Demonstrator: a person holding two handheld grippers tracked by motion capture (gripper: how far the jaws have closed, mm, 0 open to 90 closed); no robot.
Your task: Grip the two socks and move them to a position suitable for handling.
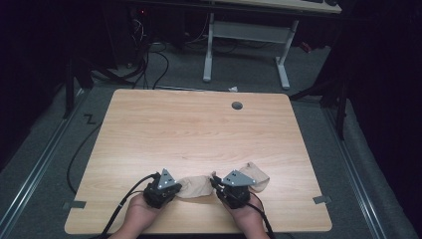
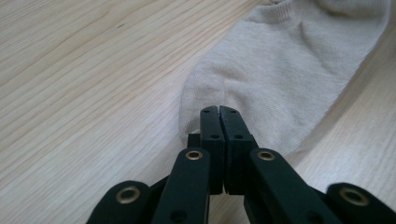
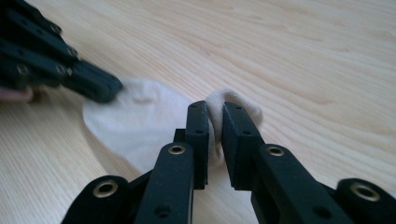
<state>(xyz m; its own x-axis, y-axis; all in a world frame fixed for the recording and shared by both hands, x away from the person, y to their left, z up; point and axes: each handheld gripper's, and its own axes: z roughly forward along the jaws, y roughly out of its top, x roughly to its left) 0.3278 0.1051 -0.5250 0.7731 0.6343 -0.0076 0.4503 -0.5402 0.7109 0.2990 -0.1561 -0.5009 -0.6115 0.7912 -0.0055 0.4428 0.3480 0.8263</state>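
A beige sock [image 1: 195,186] lies flat on the near edge of the wooden table [image 1: 199,129], stretched between the two grippers. A second beige sock [image 1: 256,175] lies just beyond the right gripper, toward the table's right side.

The left gripper [image 1: 175,191] pinches the left end of the first sock; in the left gripper view its jaws are pressed together on the sock's edge [image 2: 261,84], with the fabric spreading away flat on the wood. The right gripper [image 1: 215,181] holds the other end: in the right gripper view a bunched fold of sock [image 3: 233,105] sits clamped between its jaws, and the left gripper [image 3: 100,88] shows at the upper left, touching the far end of the same sock.

A hand [image 1: 139,214] holds each gripper from the table's near edge. A round grey hole [image 1: 237,105] sits near the far edge of the table.
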